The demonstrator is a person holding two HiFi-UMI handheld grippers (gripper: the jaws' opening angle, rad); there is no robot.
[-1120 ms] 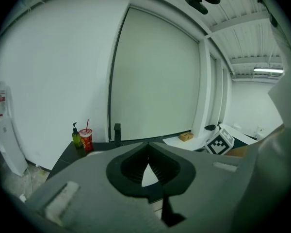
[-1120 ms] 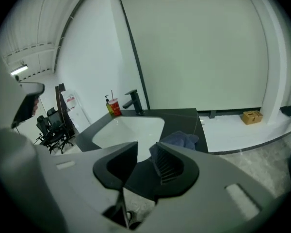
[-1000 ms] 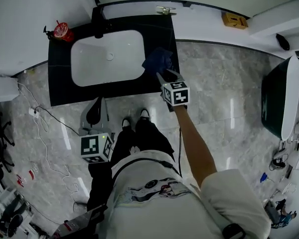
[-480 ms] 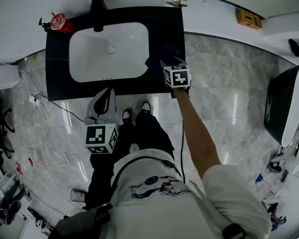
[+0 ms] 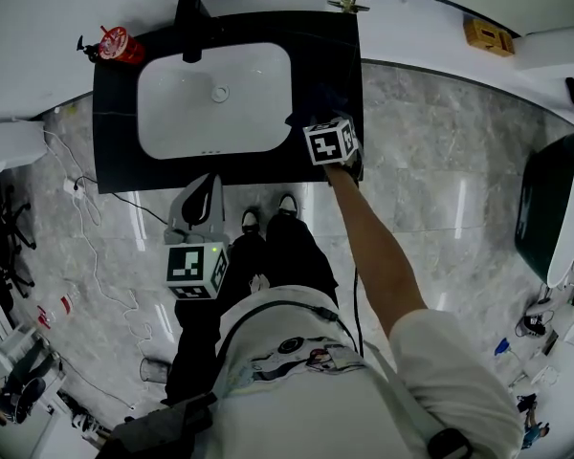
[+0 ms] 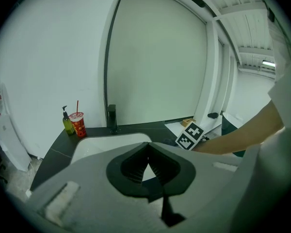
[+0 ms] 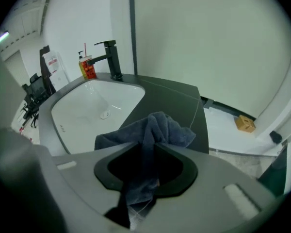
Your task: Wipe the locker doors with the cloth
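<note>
A dark blue cloth (image 7: 155,127) lies bunched on the black counter (image 5: 115,165), right of the white sink (image 5: 172,134). My right gripper (image 7: 146,142) points steeply down at it. Its jaws have just been closing, and their tips now pinch a fold of the cloth. In the head view the right gripper (image 5: 316,122) covers most of the cloth (image 5: 302,115). My left gripper (image 5: 209,182) hangs lower, in front of the counter edge. In the left gripper view its jaws meet at the tips (image 6: 146,144) with nothing between them.
A black faucet (image 5: 188,17) stands behind the sink. A red cup (image 5: 117,43) and a soap bottle (image 6: 68,124) sit at the counter's back left corner. Cables (image 5: 86,247) trail on the marble floor. A small cardboard box (image 5: 488,36) rests far right.
My right gripper has come down over the cloth and its marker cube now hides most of it in the head view. The left gripper has sunk slightly.
</note>
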